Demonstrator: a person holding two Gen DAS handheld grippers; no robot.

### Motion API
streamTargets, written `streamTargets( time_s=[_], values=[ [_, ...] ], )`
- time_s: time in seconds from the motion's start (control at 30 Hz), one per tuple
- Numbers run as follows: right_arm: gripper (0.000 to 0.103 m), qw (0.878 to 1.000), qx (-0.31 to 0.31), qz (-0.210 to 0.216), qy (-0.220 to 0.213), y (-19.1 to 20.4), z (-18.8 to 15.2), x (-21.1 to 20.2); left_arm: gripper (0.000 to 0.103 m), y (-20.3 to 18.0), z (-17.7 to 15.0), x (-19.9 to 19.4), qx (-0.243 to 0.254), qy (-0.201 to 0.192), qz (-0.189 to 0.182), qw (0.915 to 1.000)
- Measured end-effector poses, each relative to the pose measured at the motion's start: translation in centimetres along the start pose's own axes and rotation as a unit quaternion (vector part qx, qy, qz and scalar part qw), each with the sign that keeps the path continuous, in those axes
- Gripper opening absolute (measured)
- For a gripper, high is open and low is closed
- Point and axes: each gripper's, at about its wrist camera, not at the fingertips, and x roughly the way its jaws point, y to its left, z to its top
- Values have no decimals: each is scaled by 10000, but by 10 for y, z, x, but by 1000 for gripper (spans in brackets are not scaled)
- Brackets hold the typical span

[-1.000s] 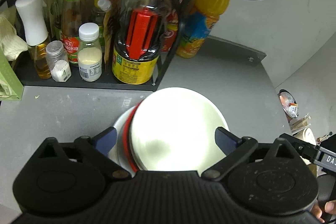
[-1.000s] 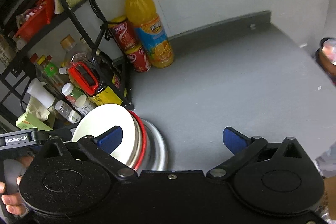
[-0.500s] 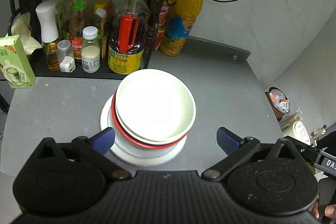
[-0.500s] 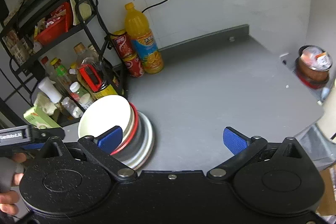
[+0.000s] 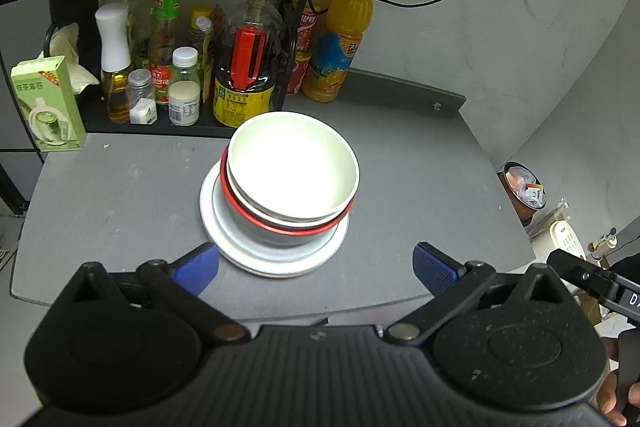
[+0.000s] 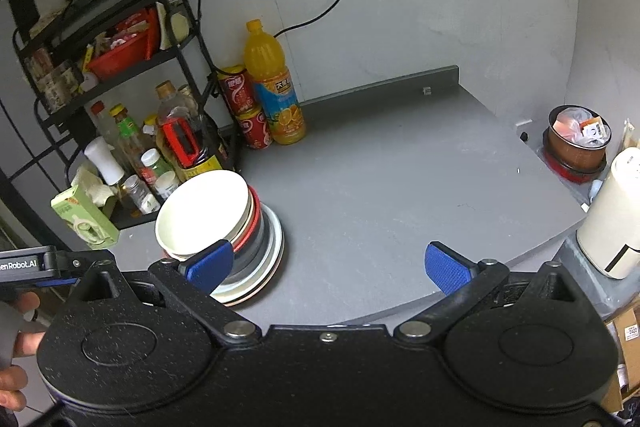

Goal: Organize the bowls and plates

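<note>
A white bowl (image 5: 294, 165) (image 6: 204, 213) tops a stack on the grey counter. Under it sit a red-rimmed bowl (image 5: 280, 225) (image 6: 252, 223) and white plates (image 5: 280, 259) (image 6: 268, 259). My left gripper (image 5: 314, 267) is open, held back above the counter's front edge, with the stack ahead between its blue pads and apart from them. My right gripper (image 6: 328, 263) is open too, with nothing between its fingers; the stack lies by its left pad (image 6: 210, 265).
A black rack (image 5: 160, 27) with sauce bottles stands behind the stack. An orange juice bottle (image 5: 340, 47) (image 6: 276, 91) and red cans (image 6: 246, 111) stand by the wall. A green carton (image 5: 48, 103) is at left. A bin (image 6: 576, 139) and white appliance (image 6: 612, 215) are off the counter's right edge.
Both grippers have pulled back and up from the stack, which now looks smaller and farther off. The left gripper, earlier close over the white bowl, stays open.
</note>
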Motion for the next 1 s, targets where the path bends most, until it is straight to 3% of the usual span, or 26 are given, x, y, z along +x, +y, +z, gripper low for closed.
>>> streamTargets(
  time_s=[1.0],
  values=[
    [103,9985,-270,124,-466,8,-54,-58,102,-8,-66,-47,732,-337,-144,9966]
  ],
)
